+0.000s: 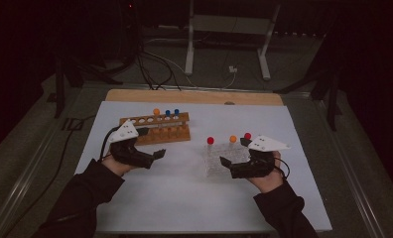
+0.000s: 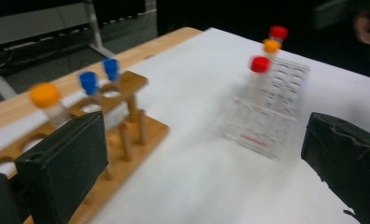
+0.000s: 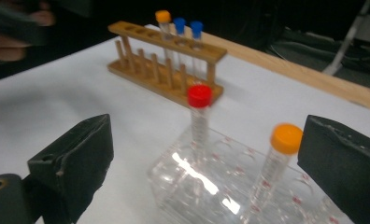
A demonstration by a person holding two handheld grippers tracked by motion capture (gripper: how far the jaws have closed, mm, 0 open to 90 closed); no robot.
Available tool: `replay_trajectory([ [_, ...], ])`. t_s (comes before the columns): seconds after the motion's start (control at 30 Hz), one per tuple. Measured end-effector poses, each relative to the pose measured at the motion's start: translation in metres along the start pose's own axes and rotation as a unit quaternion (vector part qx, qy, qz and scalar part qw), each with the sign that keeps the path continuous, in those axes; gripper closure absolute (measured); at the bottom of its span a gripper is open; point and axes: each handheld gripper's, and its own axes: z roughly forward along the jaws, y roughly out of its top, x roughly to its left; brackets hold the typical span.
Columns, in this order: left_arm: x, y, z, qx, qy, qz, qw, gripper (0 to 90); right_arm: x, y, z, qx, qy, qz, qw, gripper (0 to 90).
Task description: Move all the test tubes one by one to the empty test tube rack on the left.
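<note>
Two racks stand on the white-covered tabletop (image 1: 184, 198), and everything here arranges itself around the clear plastic rack (image 1: 224, 158). It sits toward the person's right side, carrying three capped tubes upright: a red-capped tube (image 1: 210, 141) at its left end, an orange-capped tube (image 1: 232, 139) in the middle, and another red-capped tube (image 1: 247, 136) at its right end. To the left of the clear rack and a little farther back stands a wooden rack (image 1: 157, 129), holding one orange-capped and two blue-capped tubes at its far side, with several holes still vacant.

My guess is that tubes are meant to travel between the two racks, which would explain why each hand sits by one of them.

The right gripper (image 1: 234, 151) is held low at the near right edge of the clear rack, fingers (image 3: 73, 161) spread wide and holding nothing. Seen along those fingers, the orange-capped tube stands just inside the right-hand one and the nearer red-capped tube stands between the two, farther ahead; neither is touched.

The left gripper (image 1: 153, 144) hovers well left of the clear rack, just in front of the wooden one, its fingers (image 2: 71, 161) likewise parted and empty. From its own camera the clear rack lies ahead between them, well apart, with the wooden rack just beside the left finger.
</note>
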Motion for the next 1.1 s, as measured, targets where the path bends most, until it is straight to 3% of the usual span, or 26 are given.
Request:
replay_trajectory([
  [0.27,-0.015,-0.018,-0.003,-0.003,-0.015,-0.002,0.9999,1.4,-0.016,-0.013,0.011,0.029,-0.029,0.017,0.9990,16.6],
  [0.37,-0.021,-0.020,-0.004,-0.004,-0.017,0.004,0.9998,1.4,-0.020,-0.016,0.015,0.041,-0.041,0.018,0.9981,28.7],
  [0.7,-0.026,-0.024,-0.004,-0.005,-0.019,0.007,0.9998,1.4,-0.027,-0.021,0.031,0.089,-0.082,0.026,0.9923,56.7],
  [0.87,-0.026,-0.025,-0.003,-0.003,-0.022,0.005,0.9997,1.4,-0.029,-0.020,0.037,0.104,-0.102,0.033,0.9888,60.3],
  [1.1,-0.028,-0.025,-0.002,-0.001,-0.023,0.010,0.9997,1.4,-0.028,-0.017,0.048,0.119,-0.112,0.034,0.9861,66.0],
])
